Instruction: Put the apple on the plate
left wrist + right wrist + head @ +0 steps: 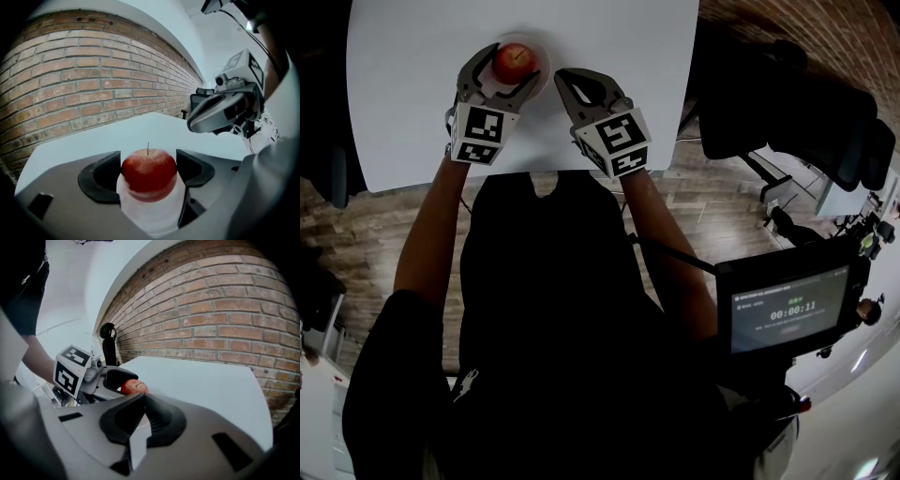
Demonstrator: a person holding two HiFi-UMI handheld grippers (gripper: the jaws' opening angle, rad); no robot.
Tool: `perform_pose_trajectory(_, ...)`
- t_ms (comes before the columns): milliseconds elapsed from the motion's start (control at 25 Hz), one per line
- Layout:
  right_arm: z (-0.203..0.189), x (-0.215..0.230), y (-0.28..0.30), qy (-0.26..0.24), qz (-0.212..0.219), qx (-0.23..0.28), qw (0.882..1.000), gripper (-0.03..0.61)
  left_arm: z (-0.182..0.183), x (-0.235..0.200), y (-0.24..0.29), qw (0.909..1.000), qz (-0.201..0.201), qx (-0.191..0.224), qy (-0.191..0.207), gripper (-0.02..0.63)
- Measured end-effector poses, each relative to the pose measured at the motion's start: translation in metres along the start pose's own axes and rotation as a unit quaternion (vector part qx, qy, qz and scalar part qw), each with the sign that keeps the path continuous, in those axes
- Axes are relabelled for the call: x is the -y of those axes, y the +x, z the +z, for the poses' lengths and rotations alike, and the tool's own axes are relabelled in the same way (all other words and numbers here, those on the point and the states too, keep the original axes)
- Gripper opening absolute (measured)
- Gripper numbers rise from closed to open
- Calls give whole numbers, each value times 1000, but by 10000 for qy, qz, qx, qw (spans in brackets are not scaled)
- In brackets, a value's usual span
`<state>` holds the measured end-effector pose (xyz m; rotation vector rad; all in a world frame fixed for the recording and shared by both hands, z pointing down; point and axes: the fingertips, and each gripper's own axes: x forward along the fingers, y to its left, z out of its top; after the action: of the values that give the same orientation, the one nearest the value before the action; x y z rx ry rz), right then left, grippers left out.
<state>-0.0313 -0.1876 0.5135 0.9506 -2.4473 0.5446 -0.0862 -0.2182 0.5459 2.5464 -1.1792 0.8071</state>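
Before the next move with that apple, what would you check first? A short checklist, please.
1. Apple over the plate: ok. The head view shows it inside the rim.
2. Apple resting on the plate: cannot tell. Its underside is hazy in the left gripper view.
3. Left gripper around the apple: ok. A pad meets each side of the apple, with no gap showing.
4. Apple upright: ok. The stem points up.
5. Right gripper out of the way: ok. Its jaws are together and empty, and it sits beside the plate.
6. Grippers apart from each other: ok. The head view shows bare table between them.
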Motion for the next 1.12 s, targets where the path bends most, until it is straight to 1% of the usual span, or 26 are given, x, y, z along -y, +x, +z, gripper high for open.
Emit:
perform_pose_trajectory(160,-1,2,-2,6,-20,1,10000,5,-4,0,-5,9999,42,18,-109,376)
perform_pose_trajectory(280,-1,2,-2,5,-22,13,10000,5,-14,0,-8,9998,51,-20,-173,377)
perform_pose_trajectory(400,0,1,-1,3,-7,9,10000,5,-21,0,-11,9997,59,-157,-198,377)
perform_pose_trajectory(560,0,1,-1,-10,6,10,10000,5,-28,1,-6,9999,18,-90,-79,377)
perform_pose_trajectory(720,-1,1,-2,-5,-10,11,10000,5,-18,-1,-5,9999,51,-56,-74,376)
perform_pose_trajectory(960,-7,4,-6,27,-49,-63,10000,5,-2,4,6,9998,-42,197,-12,376)
perform_pose_trajectory(1120,-8,6,-8,39,-78,-8,10000,5,-3,9,15,9998,-89,185,25,376)
